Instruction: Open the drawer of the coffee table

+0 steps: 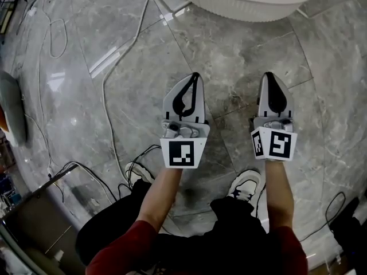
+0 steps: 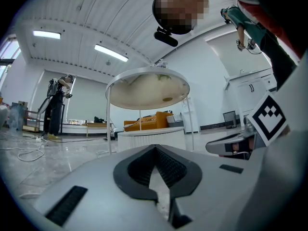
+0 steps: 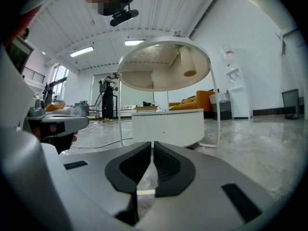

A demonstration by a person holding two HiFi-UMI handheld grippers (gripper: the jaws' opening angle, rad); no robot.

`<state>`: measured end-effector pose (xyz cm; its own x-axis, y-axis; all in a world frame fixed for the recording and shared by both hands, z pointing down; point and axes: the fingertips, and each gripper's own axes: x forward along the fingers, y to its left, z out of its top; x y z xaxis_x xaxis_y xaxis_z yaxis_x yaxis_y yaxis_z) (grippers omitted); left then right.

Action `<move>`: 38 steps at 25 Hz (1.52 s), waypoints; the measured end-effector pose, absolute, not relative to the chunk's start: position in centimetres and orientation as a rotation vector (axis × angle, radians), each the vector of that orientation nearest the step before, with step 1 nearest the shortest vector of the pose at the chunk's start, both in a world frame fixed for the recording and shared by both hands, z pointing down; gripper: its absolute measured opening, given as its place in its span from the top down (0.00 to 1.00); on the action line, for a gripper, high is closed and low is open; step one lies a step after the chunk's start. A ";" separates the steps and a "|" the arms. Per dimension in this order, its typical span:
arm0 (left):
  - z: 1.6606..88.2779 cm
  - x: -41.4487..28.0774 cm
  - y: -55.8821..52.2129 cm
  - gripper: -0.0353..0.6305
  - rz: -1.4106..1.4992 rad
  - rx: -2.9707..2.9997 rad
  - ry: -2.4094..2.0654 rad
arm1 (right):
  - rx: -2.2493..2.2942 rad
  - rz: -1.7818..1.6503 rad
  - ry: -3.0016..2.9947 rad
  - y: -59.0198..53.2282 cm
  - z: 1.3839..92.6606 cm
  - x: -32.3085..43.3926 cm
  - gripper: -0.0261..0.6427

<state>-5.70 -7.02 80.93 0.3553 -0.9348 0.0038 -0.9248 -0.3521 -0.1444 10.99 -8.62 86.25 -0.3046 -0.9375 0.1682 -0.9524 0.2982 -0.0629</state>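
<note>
The coffee table (image 1: 246,2) is seen at 12 o'clock, well apart from both grippers. The right gripper (image 1: 272,80), jaws together and empty, is judged the nearer. The left gripper (image 1: 195,80) is likewise closed on nothing. The drawer itself cannot be made out.

Grey marble flr (image 1: 246,56), wht walls (image 3: 250,57), ceiling strip lts (image 2: 110,53), orange sofa (image 2: 149,121)

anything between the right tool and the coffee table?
Nothing but bare grey marble floor lies between the right tool and the coffee table. Both the head view and the right gripper view show this.
</note>
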 end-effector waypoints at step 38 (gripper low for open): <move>80.8 -2.4 -7.7 0.93 -0.245 -2.505 1.603 | 1.662 2.149 -3.093 -25.3 93.0 11.1 0.52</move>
